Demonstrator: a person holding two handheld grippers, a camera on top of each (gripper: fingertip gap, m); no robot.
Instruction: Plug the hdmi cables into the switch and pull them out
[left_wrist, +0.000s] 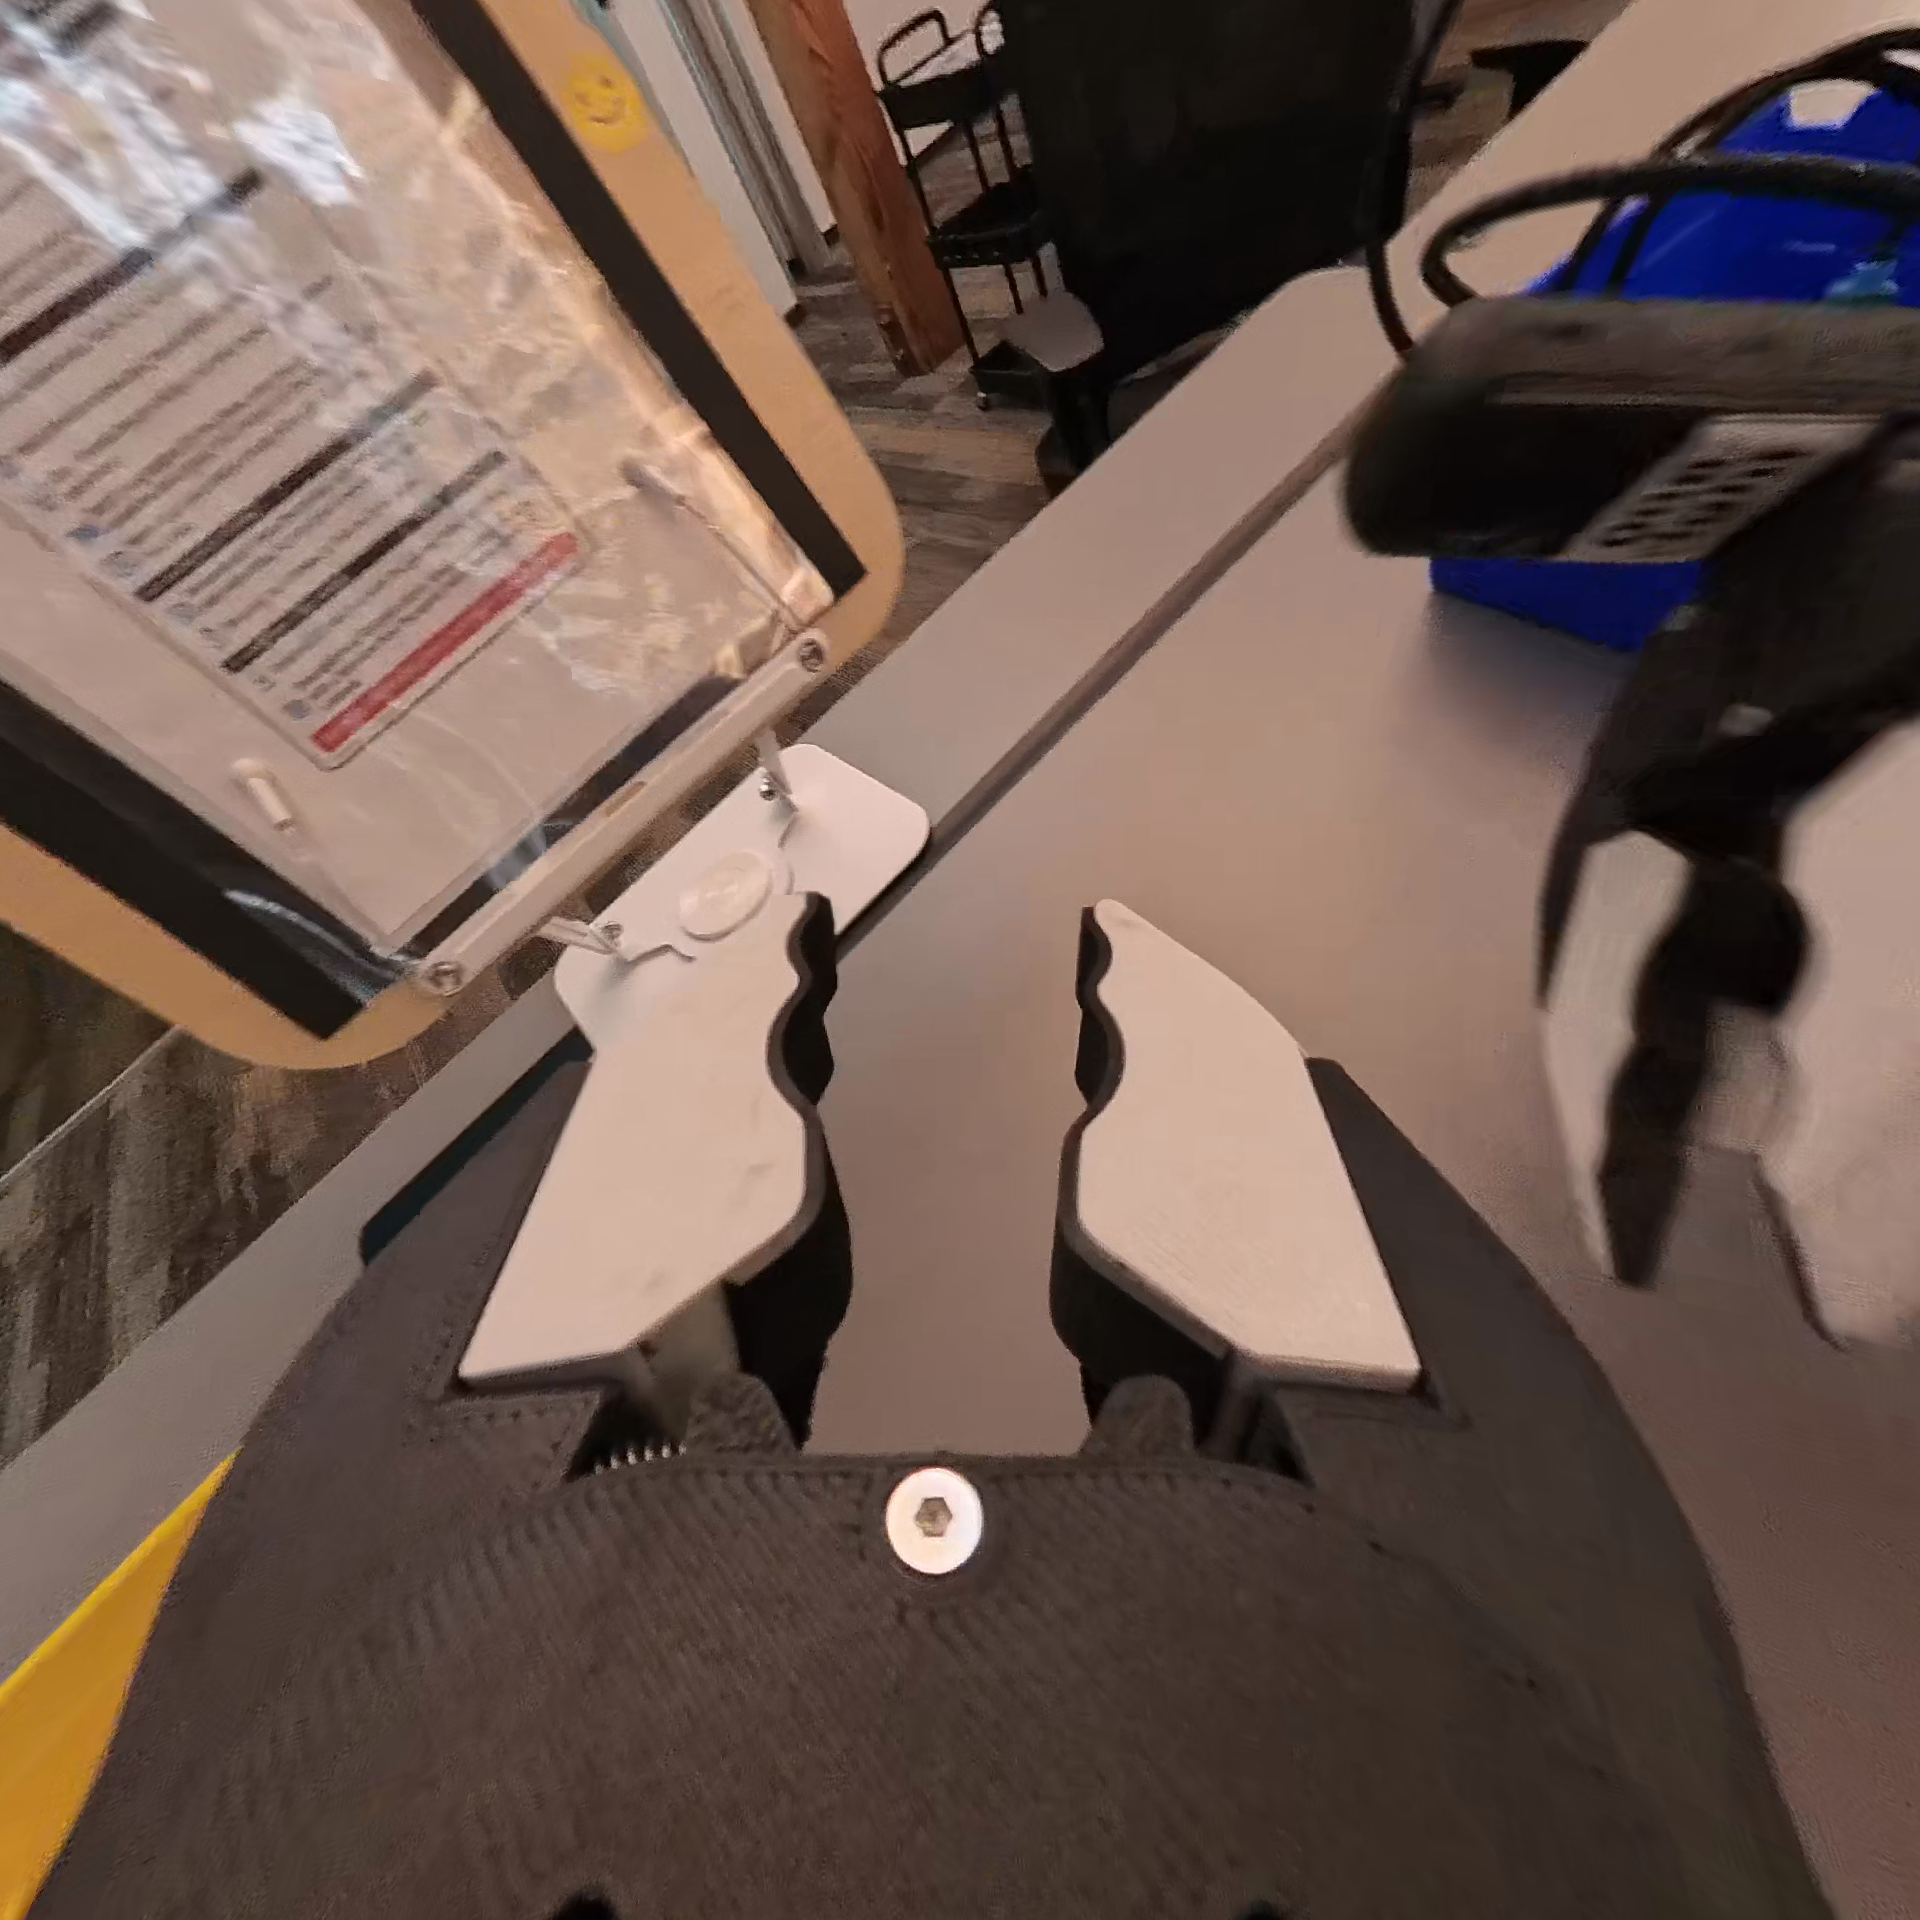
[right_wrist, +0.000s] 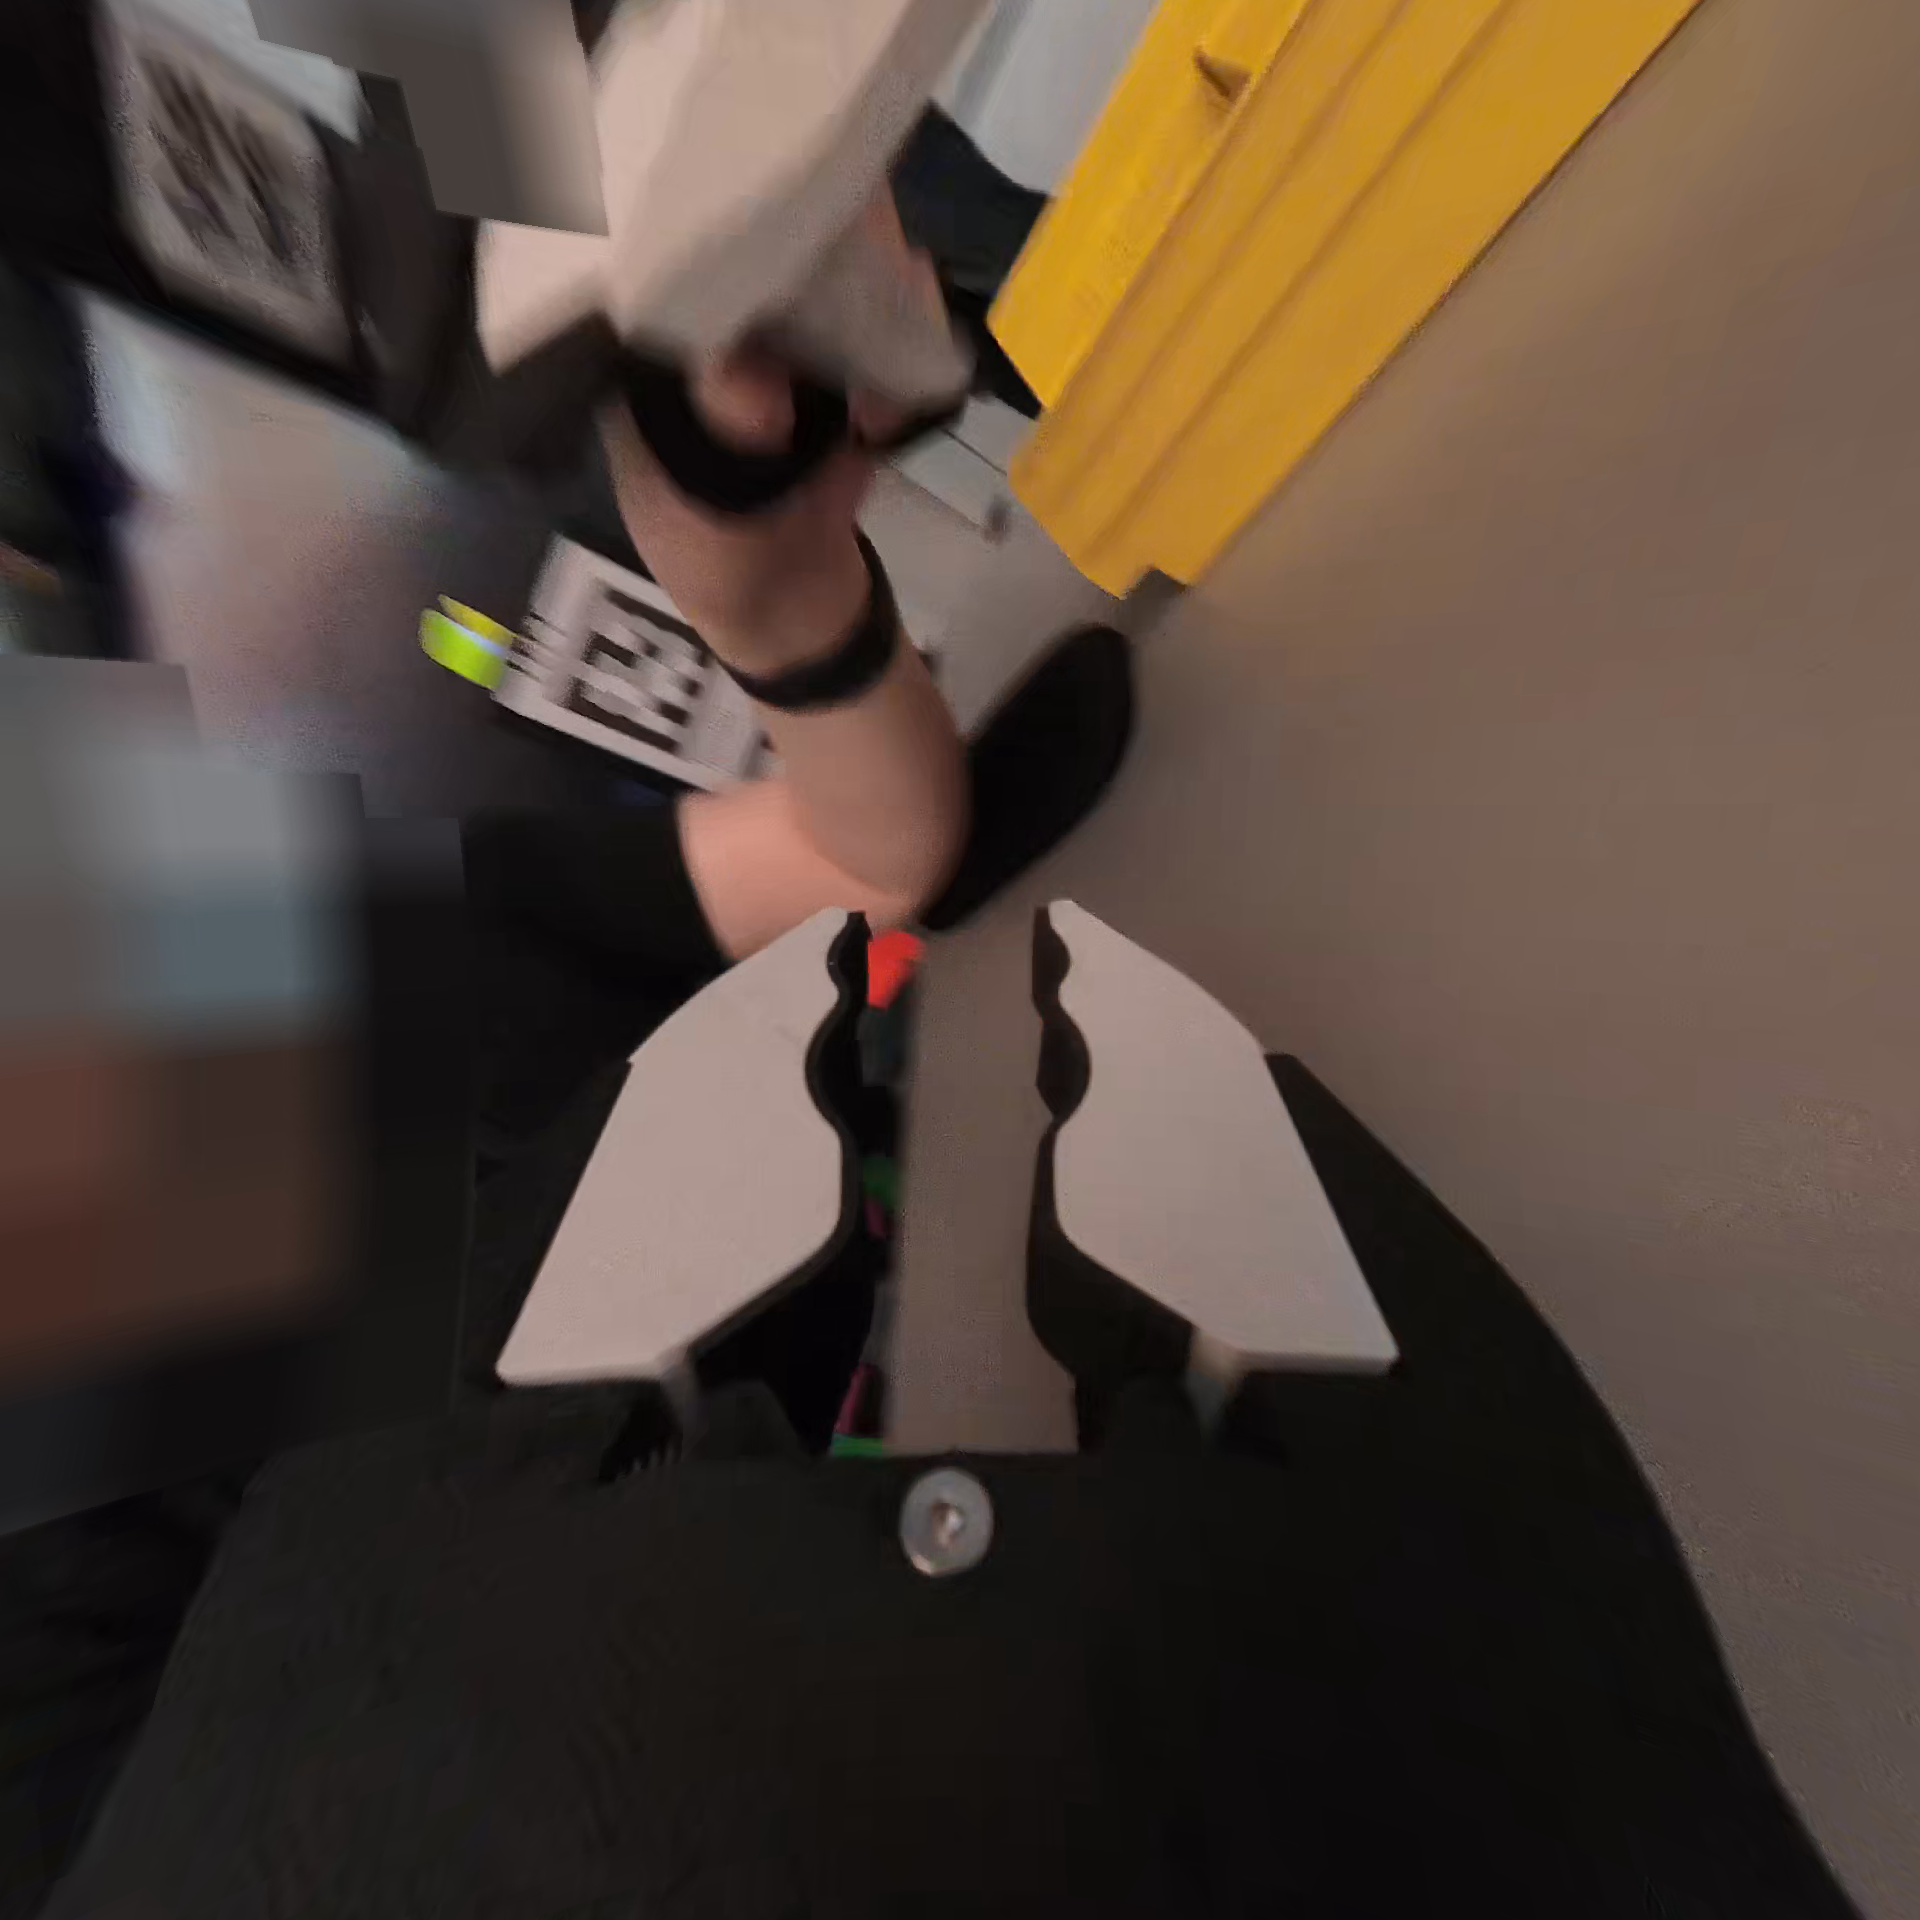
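**Hovering over the desk, both tools spread and empty**

Hanging above the grey desk (left_wrist: 1195, 727), left tool (left_wrist: 956, 1023) with its white fingers (left_wrist: 675, 1122) spread apart, nothing but bare desk surface in the gap. Ahead and to the left of it, a framed sign in a clear sleeve (left_wrist: 343, 499) standing on a white metal foot (left_wrist: 831, 810) at the desk edge — the left fingertip overlapping that foot in the picture, contact impossible to judge. To the right and higher up, blurred, the right tool (left_wrist: 1704, 1039) pointing downward, fingers apart, clear of the desk. Behind it a blue bin (left_wrist: 1766, 249) with black cables (left_wrist: 1558, 197) looping over its rim, well apart from the left tool and beyond the right one; plugs and switch not made out in either view. Farther back, a wooden post (left_wrist: 862, 177) and a black cart (left_wrist: 977, 187) on the floor.

Seen from the right wrist, right tool (right_wrist: 951, 997) likewise spread, holding nothing — between the fingers only the desk edge and, lower down, blurred red and green shapes (right_wrist: 888, 961) too smeared to name. Beyond the tips, a person's hand (right_wrist: 758, 436) gripping the handle of the left tool, a dark band around the wrist, a black-and-white marker tag (right_wrist: 634, 675) beside it. Upper right, a yellow board (right_wrist: 1299, 260) lying on the beige surface.
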